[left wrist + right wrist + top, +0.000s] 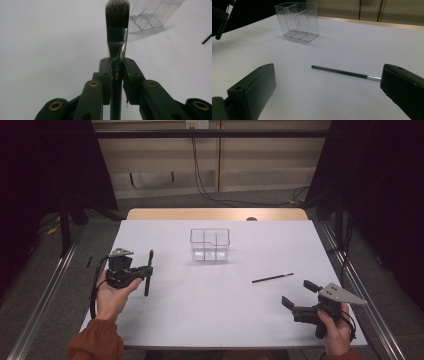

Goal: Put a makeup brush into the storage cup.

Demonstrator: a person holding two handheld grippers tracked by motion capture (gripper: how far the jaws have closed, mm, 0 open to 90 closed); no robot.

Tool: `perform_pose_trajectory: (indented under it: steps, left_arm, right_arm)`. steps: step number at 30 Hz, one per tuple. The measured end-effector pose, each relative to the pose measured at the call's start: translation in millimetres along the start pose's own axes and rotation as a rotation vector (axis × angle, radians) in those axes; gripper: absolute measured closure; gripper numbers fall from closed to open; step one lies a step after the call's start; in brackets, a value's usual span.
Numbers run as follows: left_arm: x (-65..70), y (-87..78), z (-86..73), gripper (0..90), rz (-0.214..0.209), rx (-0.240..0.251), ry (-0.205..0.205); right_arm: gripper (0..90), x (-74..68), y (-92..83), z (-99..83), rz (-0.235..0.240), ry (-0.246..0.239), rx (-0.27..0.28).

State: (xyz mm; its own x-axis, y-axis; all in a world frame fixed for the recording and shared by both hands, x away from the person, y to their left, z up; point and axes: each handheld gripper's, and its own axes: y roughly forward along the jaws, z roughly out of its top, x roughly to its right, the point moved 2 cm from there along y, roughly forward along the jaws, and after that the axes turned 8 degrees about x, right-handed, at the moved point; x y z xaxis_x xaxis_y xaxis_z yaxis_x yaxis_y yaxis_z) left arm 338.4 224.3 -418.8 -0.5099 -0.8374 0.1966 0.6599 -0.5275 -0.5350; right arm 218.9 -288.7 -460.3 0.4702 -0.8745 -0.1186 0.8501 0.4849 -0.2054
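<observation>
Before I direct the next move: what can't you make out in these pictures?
- Thin black brush on the table: its tip is hidden behind a jaw of the right hand-held gripper in the right gripper view, too small in the high view.
- Makeup brush in the left hand-held gripper: handle hidden between the jaws, bristle tip cut off by the top edge.
- Clear organizer: contents unclear through its glare.

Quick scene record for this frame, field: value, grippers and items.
left gripper: shut on makeup brush, bristles pointing away from the jaws, held above the table
right gripper: open, nothing between the jaws
thin black brush: lying flat on white table, ahead of right gripper
clear organizer: upright, divided into compartments, looks empty
</observation>
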Motion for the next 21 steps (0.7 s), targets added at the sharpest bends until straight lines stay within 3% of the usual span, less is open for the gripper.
perform_pose_trajectory:
  steps: [5, 11, 15, 17, 21]
  left_arm:
    - [-2.0, -4.0, -4.3, 78.1, -0.012, 0.064, -0.008]
    - [0.1, -5.8, -6.3, 78.1, -0.013, 0.091, 0.009]
    - [-2.1, -8.9, -8.4, 78.0, 0.004, 0.143, -0.023]
    - [-3.3, -10.3, -9.7, 78.0, 0.014, 0.170, -0.016]
    - [-4.2, -12.5, -10.4, 78.0, -0.005, 0.225, -0.011]
  right_arm:
    - [0.0, -0.2, 0.1, 0.0, 0.000, 0.000, 0.001]
    - [0.0, -0.2, 0.3, 0.0, 0.001, -0.002, -0.001]
    - [0.0, -0.3, 0.1, -0.1, 0.001, -0.003, -0.002]
    - [0.0, -0.3, 0.1, -0.1, 0.003, -0.005, -0.003]
    - [0.0, -0.1, 0.6, -0.1, 0.002, -0.005, -0.003]
